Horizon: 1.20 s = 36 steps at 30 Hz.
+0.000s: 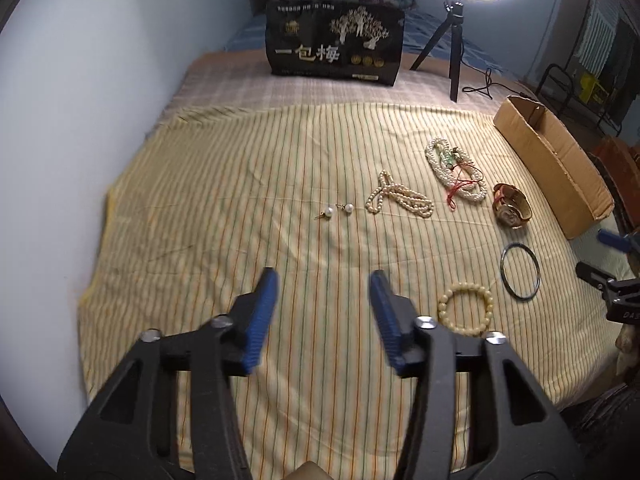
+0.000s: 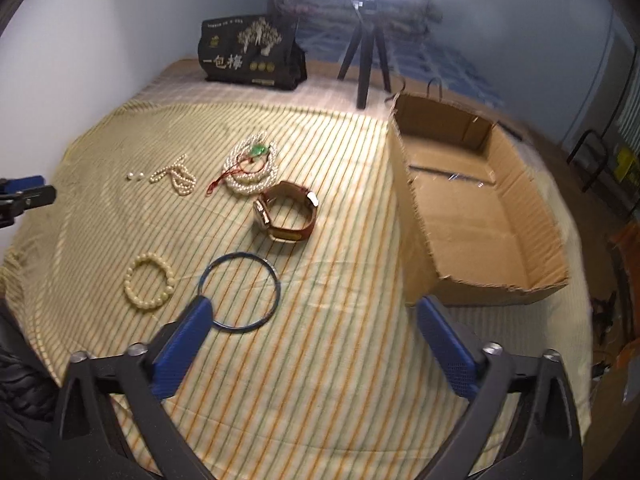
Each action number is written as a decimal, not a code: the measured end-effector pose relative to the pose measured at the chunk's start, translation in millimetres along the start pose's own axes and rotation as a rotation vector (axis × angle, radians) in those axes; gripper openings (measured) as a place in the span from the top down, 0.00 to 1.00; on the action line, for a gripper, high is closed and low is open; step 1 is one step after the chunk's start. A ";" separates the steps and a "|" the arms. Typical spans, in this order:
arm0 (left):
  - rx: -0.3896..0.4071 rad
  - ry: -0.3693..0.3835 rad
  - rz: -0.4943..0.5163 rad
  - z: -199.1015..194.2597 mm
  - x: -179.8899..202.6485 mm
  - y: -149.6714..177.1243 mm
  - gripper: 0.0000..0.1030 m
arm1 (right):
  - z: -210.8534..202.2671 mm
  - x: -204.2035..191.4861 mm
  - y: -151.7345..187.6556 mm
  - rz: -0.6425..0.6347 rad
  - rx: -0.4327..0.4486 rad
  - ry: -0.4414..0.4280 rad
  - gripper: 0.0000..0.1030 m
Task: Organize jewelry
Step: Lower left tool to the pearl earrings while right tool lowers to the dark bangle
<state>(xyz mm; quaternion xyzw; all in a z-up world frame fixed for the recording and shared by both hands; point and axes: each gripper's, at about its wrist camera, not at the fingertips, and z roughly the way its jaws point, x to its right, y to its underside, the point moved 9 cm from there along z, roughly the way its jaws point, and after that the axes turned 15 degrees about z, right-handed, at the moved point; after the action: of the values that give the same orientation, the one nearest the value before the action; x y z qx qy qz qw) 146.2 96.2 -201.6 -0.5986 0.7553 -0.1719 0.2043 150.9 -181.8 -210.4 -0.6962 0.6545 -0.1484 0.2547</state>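
Jewelry lies on a striped yellow cloth (image 1: 240, 184): two pearl earrings (image 1: 338, 211), a short pearl strand (image 1: 400, 198), a heap of pearl necklaces with a green pendant and red cord (image 1: 456, 170), a brown-strapped watch (image 1: 513, 205), a dark bangle (image 1: 521, 271) and a cream bead bracelet (image 1: 465, 309). My left gripper (image 1: 324, 286) hovers open above bare cloth, nearer than the earrings, with nothing between its blue fingers. My right gripper (image 2: 314, 310) is open wide; its left finger (image 2: 188, 336) overlaps the bangle (image 2: 239, 293) in the picture, the watch (image 2: 286, 211) beyond.
An open cardboard box (image 2: 476, 208) stands at the cloth's right side, with nothing in it that I can see. At the back are a black printed bag (image 1: 334, 42), folded blankets, and a ring light on a tripod (image 1: 454, 40). A pale wall borders the left.
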 end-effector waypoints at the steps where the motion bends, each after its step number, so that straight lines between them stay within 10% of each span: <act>1: -0.009 0.008 0.001 5.2 -1.4 -1.5 0.57 | 4.7 0.0 0.7 0.006 -0.021 -0.003 0.18; 16: -0.067 0.087 0.109 77.5 -7.3 -31.7 0.67 | 31.8 -17.4 13.8 0.009 -0.146 -0.089 0.62; 36: -0.102 0.096 0.143 109.4 -0.8 -39.5 0.79 | 50.0 -18.2 12.9 0.058 -0.194 -0.125 0.72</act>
<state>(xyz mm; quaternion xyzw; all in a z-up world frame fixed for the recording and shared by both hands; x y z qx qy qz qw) 235.6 86.5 -275.4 -0.5437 0.8128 -0.1466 0.1491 165.3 -156.0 -256.5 -0.7062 0.6685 -0.0332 0.2309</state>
